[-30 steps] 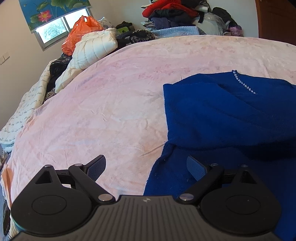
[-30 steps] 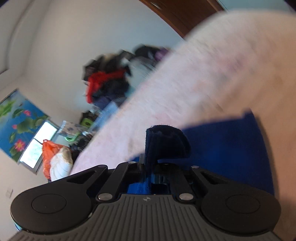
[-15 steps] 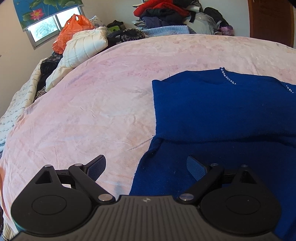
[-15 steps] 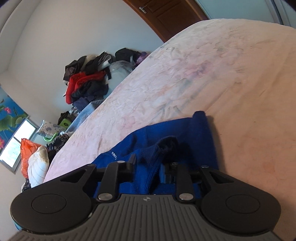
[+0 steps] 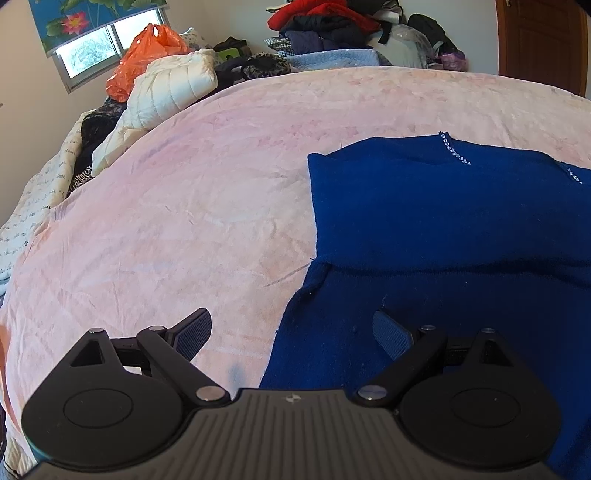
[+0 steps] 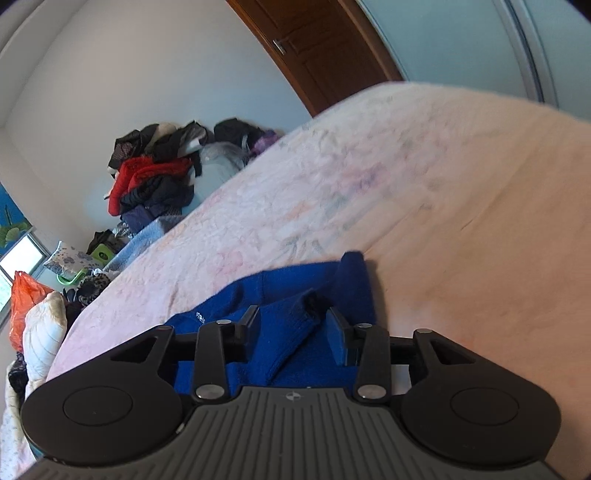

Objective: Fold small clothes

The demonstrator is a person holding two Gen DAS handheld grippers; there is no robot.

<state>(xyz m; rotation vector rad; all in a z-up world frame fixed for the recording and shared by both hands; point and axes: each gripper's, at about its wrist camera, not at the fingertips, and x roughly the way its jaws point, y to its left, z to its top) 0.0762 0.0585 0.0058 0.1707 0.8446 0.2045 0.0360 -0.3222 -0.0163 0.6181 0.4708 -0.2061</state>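
A blue sweater (image 5: 443,221) with small rhinestones at the neck lies partly folded on the pink bedspread (image 5: 203,221). My left gripper (image 5: 291,330) is open and empty, low over the sweater's near left edge. In the right wrist view the sweater (image 6: 295,295) lies bunched, with a sleeve end between my fingers. My right gripper (image 6: 293,325) is open around that sleeve end, jaws apart and not pinching it.
A white quilted jacket (image 5: 166,88) and an orange plastic bag (image 5: 147,55) lie at the bed's far left. A pile of red and dark clothes (image 5: 332,22) sits at the far edge, also in the right wrist view (image 6: 155,184). A brown wooden door (image 6: 325,55) stands behind.
My right gripper held the blue sleeve shut, brought it down onto the sweater and opened its jaws. My left gripper stayed open and shifted slightly over the sweater's edge.
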